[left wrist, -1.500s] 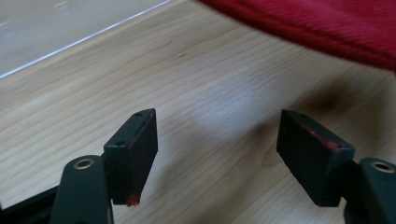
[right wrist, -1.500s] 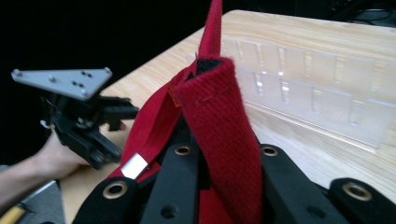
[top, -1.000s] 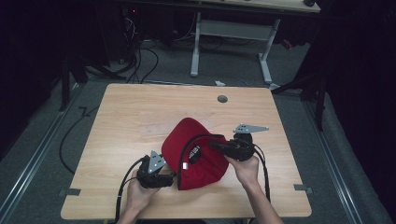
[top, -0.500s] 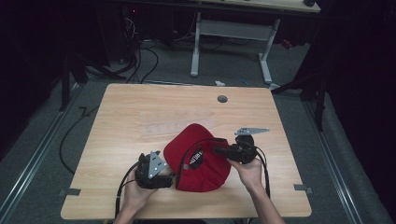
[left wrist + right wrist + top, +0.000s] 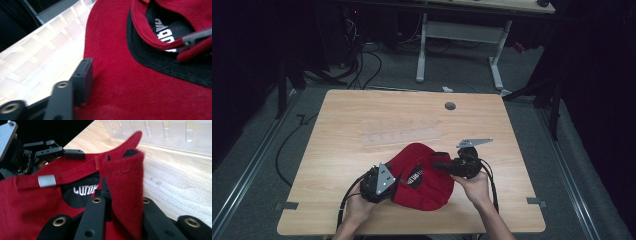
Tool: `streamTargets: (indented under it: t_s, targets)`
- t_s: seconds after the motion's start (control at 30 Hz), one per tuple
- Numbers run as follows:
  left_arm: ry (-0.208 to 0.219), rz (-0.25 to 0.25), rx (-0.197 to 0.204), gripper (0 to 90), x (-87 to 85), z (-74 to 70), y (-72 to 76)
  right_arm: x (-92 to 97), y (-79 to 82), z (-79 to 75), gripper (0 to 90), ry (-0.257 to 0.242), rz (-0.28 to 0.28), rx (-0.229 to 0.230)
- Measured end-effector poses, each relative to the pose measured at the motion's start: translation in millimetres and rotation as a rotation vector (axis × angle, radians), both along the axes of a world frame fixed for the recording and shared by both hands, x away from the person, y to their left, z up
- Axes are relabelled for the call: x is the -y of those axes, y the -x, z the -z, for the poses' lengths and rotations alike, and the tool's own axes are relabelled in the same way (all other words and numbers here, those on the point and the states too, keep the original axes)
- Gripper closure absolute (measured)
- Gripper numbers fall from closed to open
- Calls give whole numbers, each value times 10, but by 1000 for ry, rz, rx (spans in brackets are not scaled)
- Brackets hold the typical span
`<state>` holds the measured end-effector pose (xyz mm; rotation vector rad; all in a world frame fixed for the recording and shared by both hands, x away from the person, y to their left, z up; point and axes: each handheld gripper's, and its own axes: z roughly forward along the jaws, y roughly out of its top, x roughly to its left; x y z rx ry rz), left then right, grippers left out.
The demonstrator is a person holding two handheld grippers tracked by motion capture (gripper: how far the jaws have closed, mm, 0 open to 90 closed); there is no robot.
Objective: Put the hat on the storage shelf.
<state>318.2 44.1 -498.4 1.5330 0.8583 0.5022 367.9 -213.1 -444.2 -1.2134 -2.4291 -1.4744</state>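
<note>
red cap (image 5: 424,180) lies near the table's (image 5: 342,130) near edge, between my two claws. my right claw (image 5: 117,195) is clamped on its rear fabric flap. my left claw (image 5: 394,181) has just been closing onto the cap's left side. farther off lies a clear tray (image 5: 402,134).

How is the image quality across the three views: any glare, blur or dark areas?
High view: table evenly lit, surroundings nearly black. Left gripper view: clear plastic organizer washed out by glare, near jaw soft. Right gripper view: red cap fairly sharp, its raised strap edge slightly blurred, upper left corner black.
</note>
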Motion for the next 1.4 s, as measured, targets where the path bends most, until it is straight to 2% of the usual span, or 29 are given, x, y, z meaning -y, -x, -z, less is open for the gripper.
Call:
streamTargets:
  t_s: [0.13, 0.17, 0.27, 0.3, 0.37, 0.4, 0.43, 0.47, 0.5, 0.53, 0.57, 0.67, 0.7, 0.8, 0.87, 0.93, 1.0, 1.07, 1.1, 1.13, 1.17, 1.2, 1.23, 1.27, 1.3, 1.4]
  targets:
    - [-7, 31, -17, 626, -1, -34, 13, 36, 1, 12, 800, -32, 1, 14]
    - [-7, 58, -42, 649, -4, -62, 21, 46, 1, 15, 790, -39, 3, 11]
    - [-9, 81, -64, 703, -1, -78, 34, 67, 0, 24, 770, -48, 8, 12]
    - [-28, 100, -81, 726, 7, -84, 51, 83, -9, 29, 719, -55, 15, 15]
    - [-38, 110, -88, 743, 10, -90, 60, 90, -11, 27, 695, -61, 22, 16]
    - [-48, 116, -97, 796, 5, -100, 71, 125, -24, 21, 634, -73, 49, 24]
    - [-48, 116, -97, 823, 5, -100, 71, 125, -24, 21, 634, -73, 49, 24]
    - [-59, 114, -100, 823, -6, -103, 69, 149, -29, 16, 610, -82, 67, 33]
    - [-72, 115, -114, 841, -36, -116, 71, 232, -40, -12, 539, -109, 124, 58]
    - [-72, 115, -114, 845, -36, -116, 71, 232, -40, -12, 539, -109, 124, 58]
    - [-69, 116, -121, 848, -46, -138, 90, 297, -52, -35, 504, -113, 156, 73]
    - [-78, 118, -122, 849, -63, -156, 91, 360, -60, -57, 475, -109, 184, 84]
    - [-67, 113, -127, 849, -73, -166, 78, 415, -57, -57, 447, -114, 204, 97]
    - [-70, 106, -137, 850, -86, -165, 57, 451, -48, -47, 432, -119, 217, 112]
    - [-38, 85, -150, 853, -141, -181, 19, 526, -11, -23, 443, -106, 263, 140]
    - [-4, 72, -158, 854, -203, -215, -10, 585, 10, 15, 437, -119, 289, 130]
    - [18, 58, -164, 854, -256, -248, -39, 606, 24, 68, 435, -61, 311, 144]
    - [25, 54, -167, 853, -283, -262, -52, 612, 21, 163, 429, -10, 328, 139]
    - [37, 48, -173, 853, -306, -277, -65, 612, 21, 163, 429, -10, 328, 139]
    - [63, 37, -179, 853, -349, -309, -90, 609, 10, 306, 427, 57, 350, 130]
    - [76, 32, -179, 853, -368, -327, -103, 605, 7, 355, 425, 78, 356, 124]
    - [76, 32, -179, 853, -368, -327, -103, 605, 7, 355, 425, 78, 356, 124]
    - [90, 27, -179, 853, -396, -349, -124, 594, 6, 416, 426, 114, 364, 121]
    - [102, 21, -182, 853, -412, -364, -140, 573, 0, 537, 425, 181, 376, 122]
    - [134, 4, -191, 853, -459, -408, -191, 556, 0, 590, 425, 216, 382, 119]
    - [176, -21, -213, 853, -524, -454, -274, 460, 24, 714, 426, 328, 373, 131]
